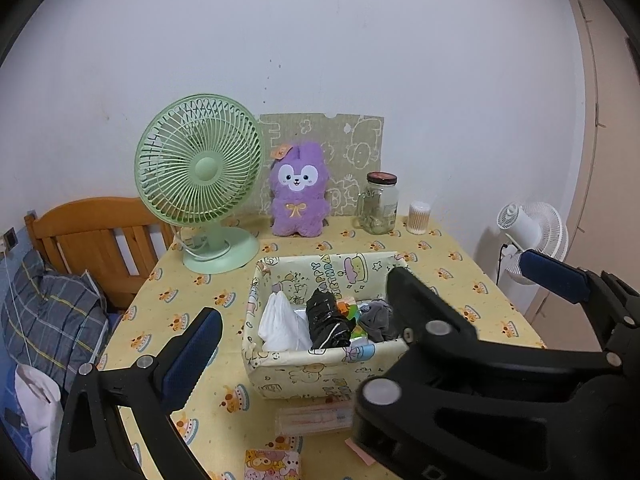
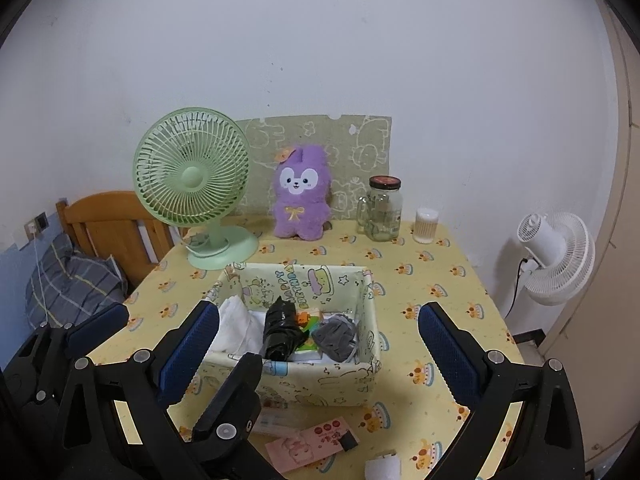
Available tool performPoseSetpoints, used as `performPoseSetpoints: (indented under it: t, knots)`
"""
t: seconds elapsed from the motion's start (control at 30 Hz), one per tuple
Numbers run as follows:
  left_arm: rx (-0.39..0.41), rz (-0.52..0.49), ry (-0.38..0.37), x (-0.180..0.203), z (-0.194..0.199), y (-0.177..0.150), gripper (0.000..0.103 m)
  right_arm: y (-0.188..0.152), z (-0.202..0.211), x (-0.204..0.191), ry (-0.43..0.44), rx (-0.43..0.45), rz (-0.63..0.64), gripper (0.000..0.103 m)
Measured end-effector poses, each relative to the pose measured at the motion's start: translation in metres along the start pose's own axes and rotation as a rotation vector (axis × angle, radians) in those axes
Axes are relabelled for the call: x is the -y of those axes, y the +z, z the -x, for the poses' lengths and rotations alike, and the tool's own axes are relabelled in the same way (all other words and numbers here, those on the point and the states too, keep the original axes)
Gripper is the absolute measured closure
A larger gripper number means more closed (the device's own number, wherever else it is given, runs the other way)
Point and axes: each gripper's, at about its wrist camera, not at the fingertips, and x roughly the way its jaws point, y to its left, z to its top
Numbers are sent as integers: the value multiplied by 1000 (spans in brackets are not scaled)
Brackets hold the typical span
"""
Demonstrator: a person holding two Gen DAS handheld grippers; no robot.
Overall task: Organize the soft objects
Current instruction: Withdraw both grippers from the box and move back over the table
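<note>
Both grippers hover before the box [image 2: 320, 376], left gripper [image 1: 304, 344] and right gripper [image 2: 318, 344] with fingers apart, empty. Inside lie a white cloth [image 2: 236, 326], black bundle [image 2: 280, 336] and grey cloth [image 2: 336, 336]. Reach the plush [image 2: 301, 196] behind the box; pinch its body gently.

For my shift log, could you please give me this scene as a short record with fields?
surface: table with yellow patterned cloth
container: fabric bin, printed with cartoons, near the table's front
in bin: white cloth at left, black bundle in the middle, grey cloth at right
soft item still out: purple plush toy, upright by the wall
other items: green fan, glass jar, cotton swab tub
left gripper: open, empty
right gripper: open, empty
</note>
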Motion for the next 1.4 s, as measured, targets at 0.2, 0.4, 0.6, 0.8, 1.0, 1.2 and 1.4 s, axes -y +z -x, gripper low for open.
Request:
performPoseSetpoints:
  t: [0.2, 0.4, 0.6, 0.8, 1.0, 1.2, 1.4]
  knots:
    - [6, 9, -3, 2, 7, -3, 0, -2, 15, 2, -21, 23, -16, 2]
    - [17, 3, -7, 4, 16, -9, 0, -9, 24, 4, -16, 28, -23, 2]
    - [18, 13, -21, 8, 23, -16, 0, -16, 33, 6, -20, 35, -35, 2]
    - [17, 15, -18, 11, 28, -24, 0, -24, 40, 7, -22, 39, -37, 2]
    - [5, 10, -25, 16, 29, -35, 0, -36, 43, 12, -43, 39, -51, 2]
    - [4, 16, -36, 19, 29, -48, 0, -48, 42, 15, -41, 17, -60, 2]
    - [-22, 16, -49, 23, 22, -65, 0, -65, 33, 16, -40, -16, -53, 2]
